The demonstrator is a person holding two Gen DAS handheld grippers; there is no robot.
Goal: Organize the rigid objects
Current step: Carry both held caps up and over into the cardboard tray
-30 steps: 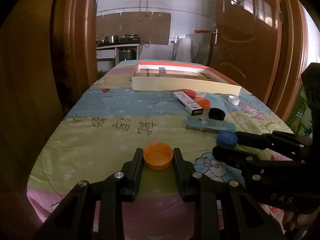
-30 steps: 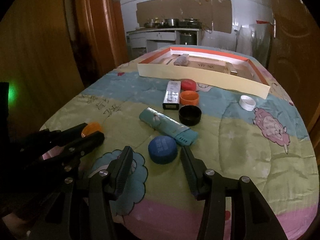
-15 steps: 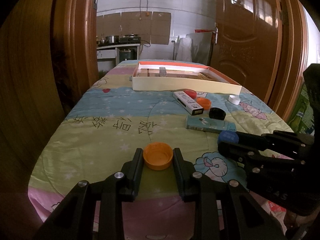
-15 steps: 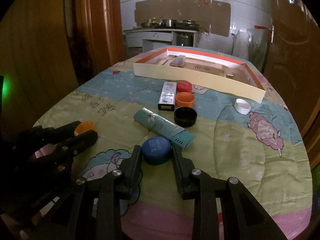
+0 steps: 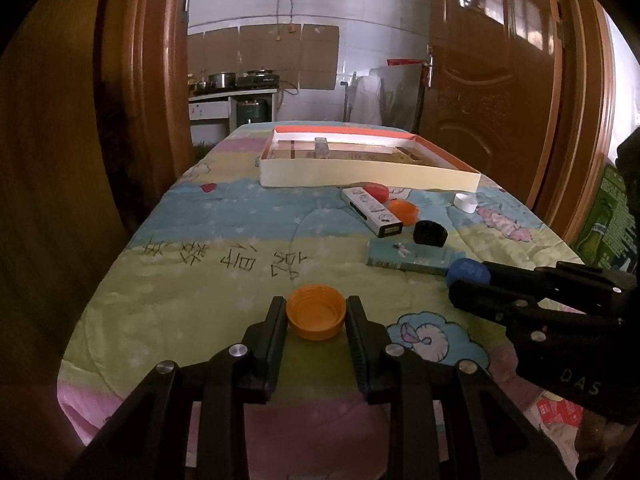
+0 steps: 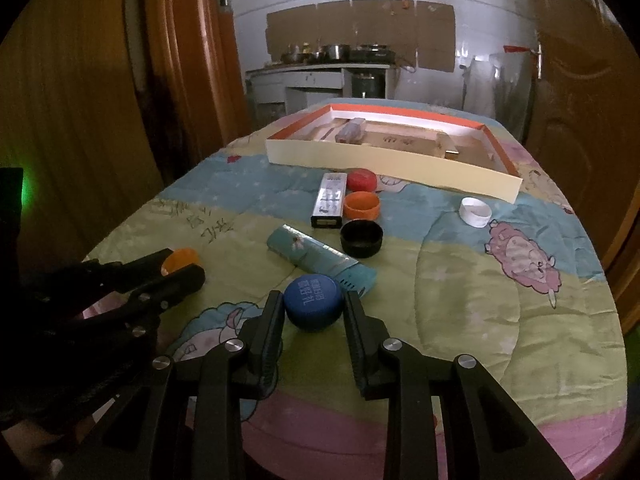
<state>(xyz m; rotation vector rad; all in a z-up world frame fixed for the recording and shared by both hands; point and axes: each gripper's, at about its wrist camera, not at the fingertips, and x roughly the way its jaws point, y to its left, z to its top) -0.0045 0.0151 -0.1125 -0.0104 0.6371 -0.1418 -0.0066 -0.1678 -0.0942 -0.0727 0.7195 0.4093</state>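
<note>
While left jaws pinch orange cap, right jaws clamp blue cap

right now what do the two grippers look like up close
Both are matte black plastic. The left gripper and right gripper each have two flat fingers with ribbed inner faces, angular linkage arms and round silver screw heads. White letters mark the right gripper's body.

An orange cap lies open side up at lower centre of the left wrist view. A blue cap with printed top sits lower centre of the right view; behind it a teal box, black cap, orange cap, red cap, white box, and a white cap at right.
</note>
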